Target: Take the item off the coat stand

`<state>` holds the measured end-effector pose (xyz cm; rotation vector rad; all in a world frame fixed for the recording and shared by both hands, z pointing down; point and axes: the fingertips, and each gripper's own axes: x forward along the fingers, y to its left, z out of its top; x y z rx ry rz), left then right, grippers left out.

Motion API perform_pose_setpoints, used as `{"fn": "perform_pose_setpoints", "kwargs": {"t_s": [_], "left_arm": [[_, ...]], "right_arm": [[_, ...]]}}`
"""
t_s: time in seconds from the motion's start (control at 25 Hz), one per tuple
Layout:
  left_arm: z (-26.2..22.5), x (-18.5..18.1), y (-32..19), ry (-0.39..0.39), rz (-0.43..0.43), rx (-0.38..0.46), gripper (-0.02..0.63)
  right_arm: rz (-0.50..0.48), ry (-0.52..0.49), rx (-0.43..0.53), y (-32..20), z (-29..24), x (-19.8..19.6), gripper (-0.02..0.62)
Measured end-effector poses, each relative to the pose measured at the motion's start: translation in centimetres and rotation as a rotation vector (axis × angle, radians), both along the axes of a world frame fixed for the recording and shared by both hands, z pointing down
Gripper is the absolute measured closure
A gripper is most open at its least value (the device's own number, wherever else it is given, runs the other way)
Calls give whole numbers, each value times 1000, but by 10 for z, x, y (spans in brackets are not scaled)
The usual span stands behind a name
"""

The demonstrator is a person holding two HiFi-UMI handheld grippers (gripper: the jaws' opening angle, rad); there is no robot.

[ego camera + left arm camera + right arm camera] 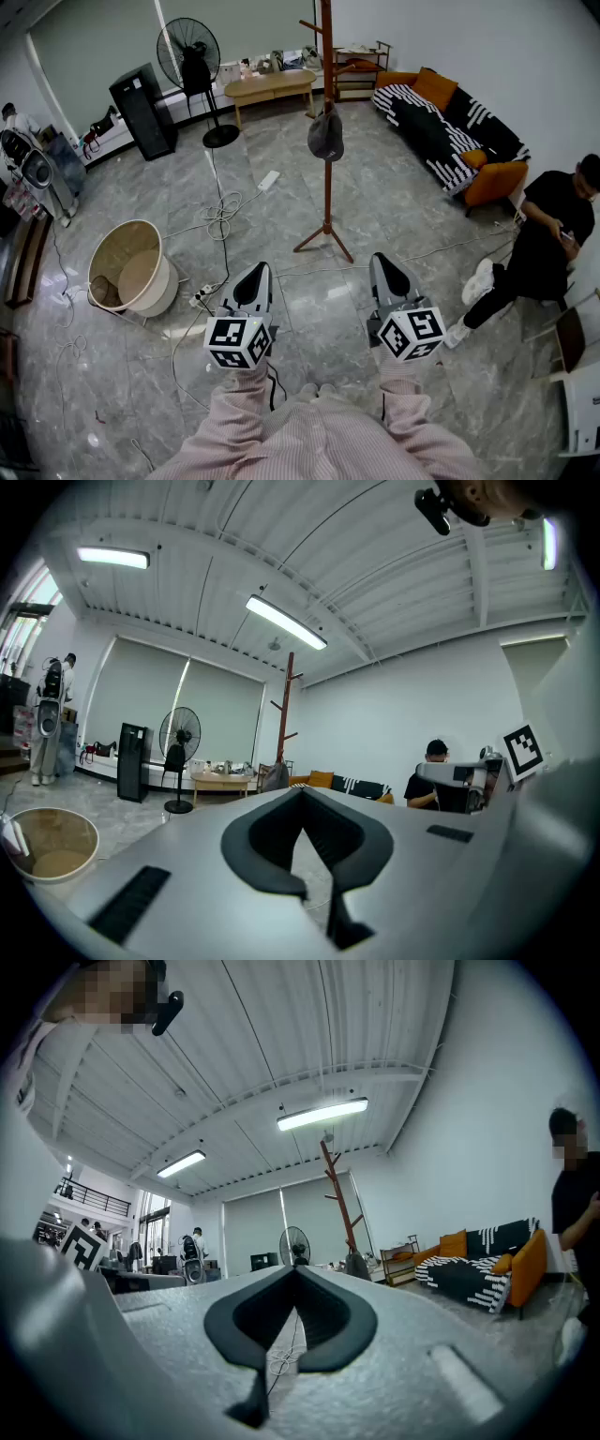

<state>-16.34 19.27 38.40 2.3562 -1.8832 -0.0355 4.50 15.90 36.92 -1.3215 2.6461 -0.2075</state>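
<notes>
Grippers shut, empty: L gripper point(253, 278) & R gripper point(388, 272), both well short of coat stand point(327, 202). Dark cap point(325, 136) hangs on a low peg at the stand's pole. Prob. light, soft, floppy; pinch lower edge, lift up off peg.

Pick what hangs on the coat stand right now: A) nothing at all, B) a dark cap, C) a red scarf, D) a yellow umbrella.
B: a dark cap hangs from a peg partway up the wooden coat stand, and nothing else is seen on it.
</notes>
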Motion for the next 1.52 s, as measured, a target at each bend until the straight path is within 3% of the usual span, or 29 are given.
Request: {"fn": "perform_pose_setpoints", "kwargs": {"t_s": [0.88, 1.08, 1.52], "left_arm": [[-9, 38, 15, -11, -21, 37, 599], [-9, 43, 4, 8, -18, 32, 485], [0, 32, -47, 16, -37, 2, 417]], "right_arm": [[-10, -38, -8, 14, 8, 43, 591], [-2, -39, -11, 8, 10, 51, 591], [-9, -51, -24, -47, 16, 43, 591]]}}
